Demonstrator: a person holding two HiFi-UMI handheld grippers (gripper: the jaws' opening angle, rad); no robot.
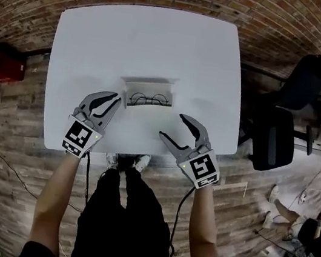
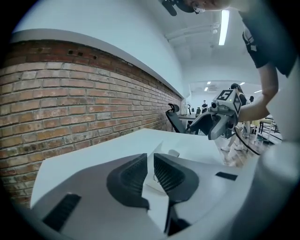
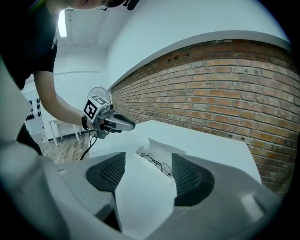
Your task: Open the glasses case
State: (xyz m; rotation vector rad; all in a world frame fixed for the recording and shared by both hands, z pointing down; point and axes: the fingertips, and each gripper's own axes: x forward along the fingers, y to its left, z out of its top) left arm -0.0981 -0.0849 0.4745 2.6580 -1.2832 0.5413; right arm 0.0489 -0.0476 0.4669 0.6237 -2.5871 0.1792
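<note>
Hovering just beside the left end of the glasses case [image 1: 150, 85], left gripper [image 1: 118, 100]: jaws narrowed to a slit, nothing between them. Case lies mid table [image 1: 152, 37], lid upright, spectacles [image 1: 151, 99] exposed, seemingly already opened, so needing no hold. Near its other end, right gripper [image 1: 171, 125]: jaws wide, empty

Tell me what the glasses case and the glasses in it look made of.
The glasses case: white, matte, thin flat panels with sharp folds, probably card or stiff plastic. The glasses: thin dark wire-like frame, likely metal; too small to be sure.
</note>
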